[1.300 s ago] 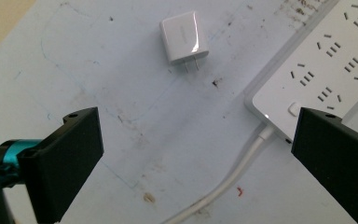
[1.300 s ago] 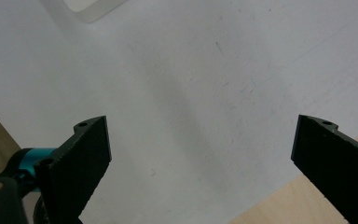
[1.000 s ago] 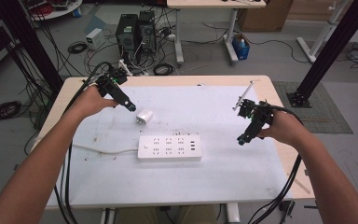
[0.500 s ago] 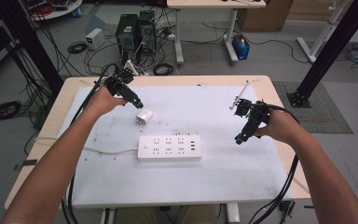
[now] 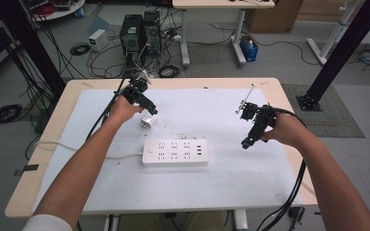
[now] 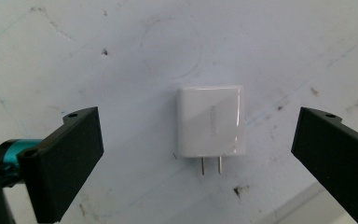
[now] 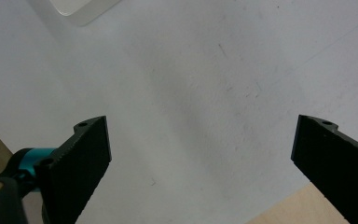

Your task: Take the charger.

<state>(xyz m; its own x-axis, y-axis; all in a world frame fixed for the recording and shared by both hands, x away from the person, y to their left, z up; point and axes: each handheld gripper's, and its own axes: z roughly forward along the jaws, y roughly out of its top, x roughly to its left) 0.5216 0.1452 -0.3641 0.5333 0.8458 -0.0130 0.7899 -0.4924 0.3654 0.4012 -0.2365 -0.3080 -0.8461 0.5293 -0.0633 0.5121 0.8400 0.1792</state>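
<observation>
My left gripper (image 6: 193, 154) over white USB charger (image 6: 210, 120), fingers (image 6: 63, 161) wide, charger between them, untouched, flat on tabletop (image 5: 231, 113) just behind power strip (image 5: 175, 152). Right gripper (image 7: 200, 163) wide, empty. Grasp and plugging in left.

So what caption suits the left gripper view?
Open left gripper poised over a white plug-in charger lying flat on the table.
</observation>
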